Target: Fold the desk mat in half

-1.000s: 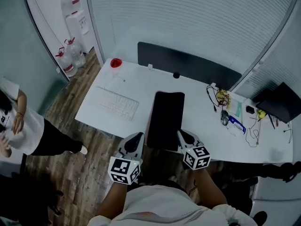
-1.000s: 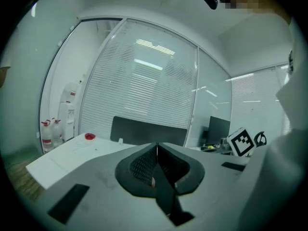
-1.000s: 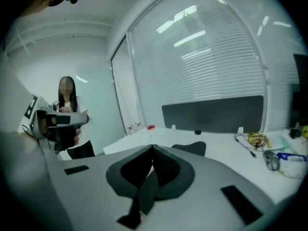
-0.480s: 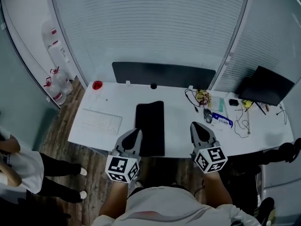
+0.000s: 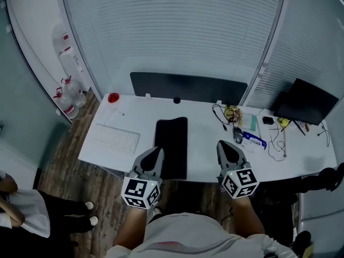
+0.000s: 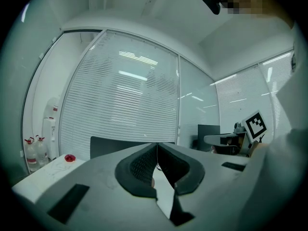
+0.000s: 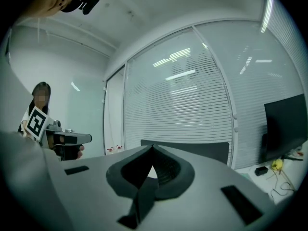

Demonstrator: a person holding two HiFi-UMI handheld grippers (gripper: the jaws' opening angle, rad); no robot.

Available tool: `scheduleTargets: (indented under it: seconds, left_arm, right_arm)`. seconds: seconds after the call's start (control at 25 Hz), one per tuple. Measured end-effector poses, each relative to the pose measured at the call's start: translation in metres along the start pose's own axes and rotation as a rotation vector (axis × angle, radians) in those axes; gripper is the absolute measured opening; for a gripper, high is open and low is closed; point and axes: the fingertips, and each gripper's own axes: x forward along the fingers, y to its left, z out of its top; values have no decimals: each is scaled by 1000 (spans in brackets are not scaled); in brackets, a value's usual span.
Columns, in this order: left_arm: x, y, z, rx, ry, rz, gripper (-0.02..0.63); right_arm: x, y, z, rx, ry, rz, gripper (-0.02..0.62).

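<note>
The black desk mat [image 5: 172,138] lies as a narrow strip on the white desk [image 5: 209,155], its long side running away from me. My left gripper [image 5: 156,150] hovers over the mat's near left corner, shut and holding nothing. My right gripper [image 5: 224,144] is held to the right of the mat over bare desk, also shut and empty. In the left gripper view the left gripper [image 6: 156,144] has its jaw tips touching. The right gripper view shows the right gripper [image 7: 152,147] the same. Both point level toward the blinds.
A white keyboard [image 5: 117,137] lies left of the mat, a small red object [image 5: 113,97] at the far left corner. A dark panel [image 5: 188,86] lines the desk's back. Cables and gadgets [image 5: 242,128] and a black monitor [image 5: 305,102] are on the right. A person [image 5: 16,211] stands lower left.
Both grippers have come up off the mat's near edge and toward me, and the right one has shifted right, off the mat. The person at the left has moved further away.
</note>
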Motion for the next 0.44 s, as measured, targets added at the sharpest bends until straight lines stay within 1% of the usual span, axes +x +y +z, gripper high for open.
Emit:
scheduleTargets:
  seconds: [0.24,0.44]
  left_arm:
    - [-6,2,-2,-8,4,23,17]
    - [-8,3,-3,-4,3,32,17]
  right_arm:
    - [4,8,-3,-3,10,35,51]
    - [6,11,-3,-12,7,49,51]
